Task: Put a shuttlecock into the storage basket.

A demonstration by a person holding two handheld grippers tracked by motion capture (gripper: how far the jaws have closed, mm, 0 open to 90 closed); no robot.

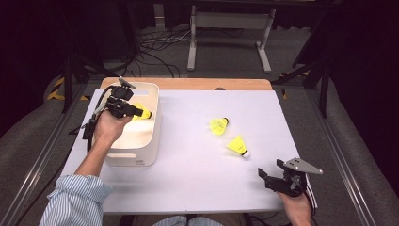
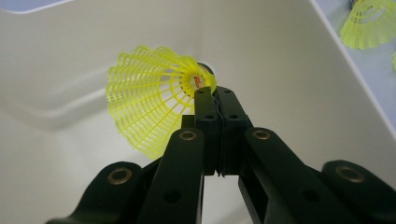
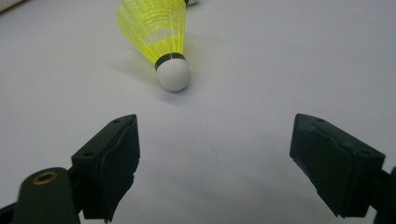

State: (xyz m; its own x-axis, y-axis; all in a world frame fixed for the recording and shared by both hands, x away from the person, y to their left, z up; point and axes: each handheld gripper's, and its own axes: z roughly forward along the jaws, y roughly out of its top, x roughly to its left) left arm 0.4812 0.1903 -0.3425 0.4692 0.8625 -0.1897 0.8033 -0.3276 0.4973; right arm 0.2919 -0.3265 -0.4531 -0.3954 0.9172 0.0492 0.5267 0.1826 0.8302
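Note:
My left gripper (image 1: 141,112) hangs inside the white bin (image 1: 149,141) at the table's left, shut on a yellow shuttlecock (image 2: 149,107) pinched near its cork end; the mesh skirt fans out to the left of the jaws in the left gripper view. Two more yellow shuttlecocks lie on the white tabletop: one with a dark cork (image 1: 219,125) and one with a white cork (image 1: 238,146). My right gripper (image 1: 269,175) rests low at the front right, jaws open and bare. The white-corked shuttlecock (image 3: 159,32) lies just beyond its fingertips, cork pointing toward them.
The white board (image 1: 197,188) covers most of a wooden table whose edge (image 1: 188,84) shows at the back. Metal rails run along both sides. A stand's legs and cables lie on the floor beyond. A striped sleeve (image 1: 75,197) enters bottom left.

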